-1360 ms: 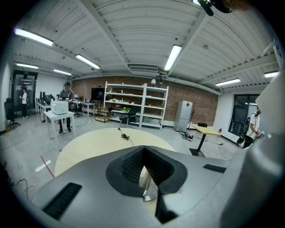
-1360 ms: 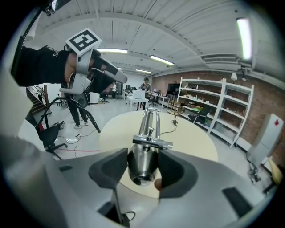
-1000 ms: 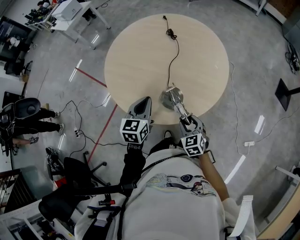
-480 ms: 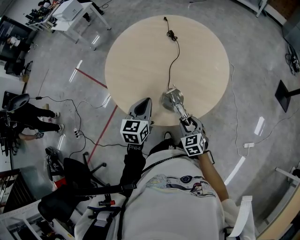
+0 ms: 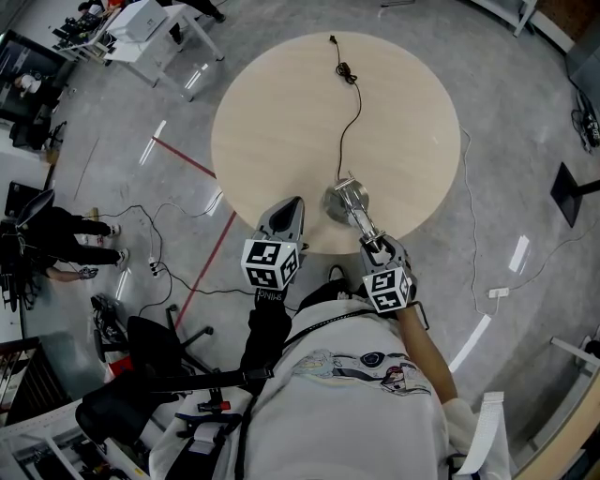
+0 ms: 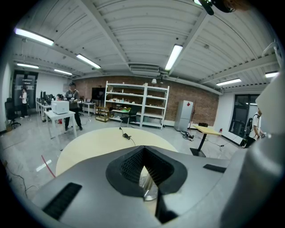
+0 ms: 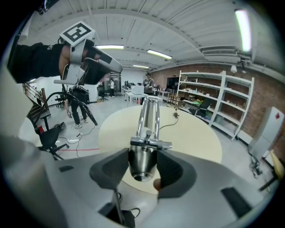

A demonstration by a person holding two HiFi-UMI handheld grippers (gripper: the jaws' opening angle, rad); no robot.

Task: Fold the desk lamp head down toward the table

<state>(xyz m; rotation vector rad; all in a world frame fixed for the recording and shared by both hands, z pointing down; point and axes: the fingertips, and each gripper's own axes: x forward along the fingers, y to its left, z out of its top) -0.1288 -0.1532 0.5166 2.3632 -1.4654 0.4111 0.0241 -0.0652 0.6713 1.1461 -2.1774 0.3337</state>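
Observation:
A chrome desk lamp stands on the round beige table (image 5: 281, 103), its base (image 5: 339, 200) near the front edge. Its twin-rod arm (image 5: 359, 216) leans toward me and out past that edge. My right gripper (image 5: 376, 244) is shut on the lamp head (image 7: 142, 162), one pad pressing on each side, and the arm (image 7: 149, 113) runs away from it. My left gripper (image 5: 290, 202) hovers left of the base with jaws shut and nothing in them. In the left gripper view the base (image 6: 148, 186) shows just below the left gripper (image 6: 142, 150). The lamp's black cable (image 5: 345, 112) runs to the far side.
A person (image 5: 58, 242) stands on the floor at the left beside a black office chair (image 5: 141, 342). A white desk (image 5: 141, 21) stands at the top left. Cables and a red tape line (image 5: 202, 267) cross the grey floor. Shelves (image 6: 133, 100) line the far wall.
The person on the floor at the left has shifted further left. Both grippers and the lamp have kept still.

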